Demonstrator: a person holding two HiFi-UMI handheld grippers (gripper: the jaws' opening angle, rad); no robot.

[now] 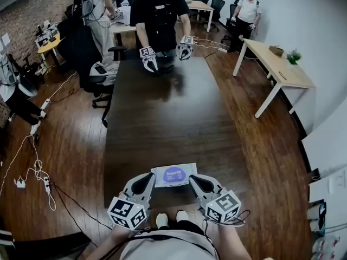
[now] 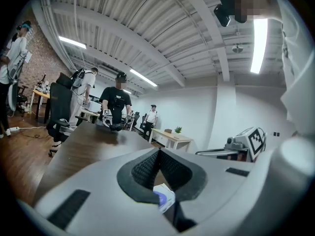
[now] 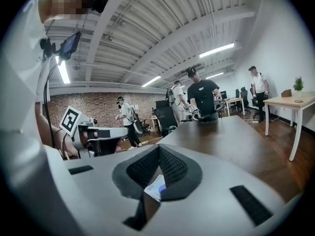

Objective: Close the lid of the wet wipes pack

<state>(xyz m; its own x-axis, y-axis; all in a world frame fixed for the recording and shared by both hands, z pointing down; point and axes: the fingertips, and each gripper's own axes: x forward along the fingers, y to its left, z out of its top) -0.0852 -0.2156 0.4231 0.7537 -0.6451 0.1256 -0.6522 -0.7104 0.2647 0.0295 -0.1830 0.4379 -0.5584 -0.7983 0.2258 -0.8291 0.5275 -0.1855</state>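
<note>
Novice: Where is the wet wipes pack (image 1: 174, 175)?

Operator: It lies flat at the near edge of the dark worktop (image 1: 168, 107), purple label up. The left gripper (image 1: 151, 177) sits just beside its left end and the right gripper (image 1: 194, 179) just beside its right end. I cannot tell whether either one touches it.

Novice: Is either one gripping it?

Operator: No. Both pairs of jaws are clenched together with nothing between them. Each gripper view shows the pack lying below the closed tips.

Novice: How will it handle?

Operator: I judge it light and soft, a film pouch that gives under pressure and may slide on the smooth wood. The lid is probably its only stiff part. I would steady one end and push down on the lid with closed tips, not pinch the pouch. I cannot tell whether the lid is already fully down.

Novice: Counts?

Operator: One pack, one worktop and two grippers here. A person (image 1: 160, 20) at the far end holds two further grippers (image 1: 148, 58).
</note>
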